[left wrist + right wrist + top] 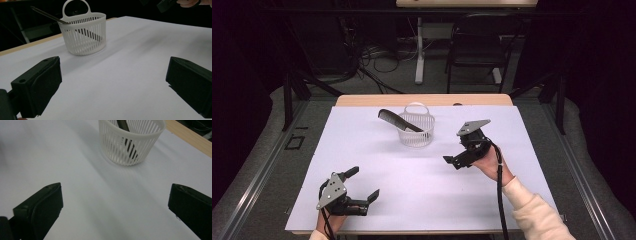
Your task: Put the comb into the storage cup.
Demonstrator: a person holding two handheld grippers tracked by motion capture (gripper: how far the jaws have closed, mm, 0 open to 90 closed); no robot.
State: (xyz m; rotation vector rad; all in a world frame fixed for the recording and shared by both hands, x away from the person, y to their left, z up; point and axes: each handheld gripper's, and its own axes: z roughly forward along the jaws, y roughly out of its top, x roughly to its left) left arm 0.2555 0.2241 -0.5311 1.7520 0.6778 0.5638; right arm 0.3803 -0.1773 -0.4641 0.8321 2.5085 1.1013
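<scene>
In the high view, the left tool point(363, 184) sits nearest, at about 7 o'clock on the tabletop point(422, 200), low over the white sheet with its grey three-cornered plate on top. Its two black jaws are spread wide with nothing between them, pointing toward 2 o'clock. A hand point(328, 222) holds it from the bottom edge, and a cable trails back from it.

In the left tool's own view the jaws rise at the lower corners, well apart, with bare white sheet between them; the basket point(84, 33) stands beyond, toward 11 o'clock of that view.

Farther in, at about 4 o'clock, the right tool point(455, 161) is held by a hand point(493, 165) with a cream sleeve point(534, 212) running off the bottom right. Its plate tilts up and its jaws point toward 9 o'clock. In the right tool's own view the jaws stand wide apart and grip nothing, with the basket point(131, 141) ahead at about 12 o'clock.

Past both tools, at about 12 o'clock, the white slotted basket point(416, 131) with a loop handle stands upright on the sheet, well apart from either tool. A dark comb point(398, 120) leans inside it, one end down in the basket and the other end sticking out over the rim toward 10 o'clock.

Beyond the tabletop's wooden far edge, a dark chair point(482, 42) and loose cables point(372, 60) stand on the floor.
</scene>
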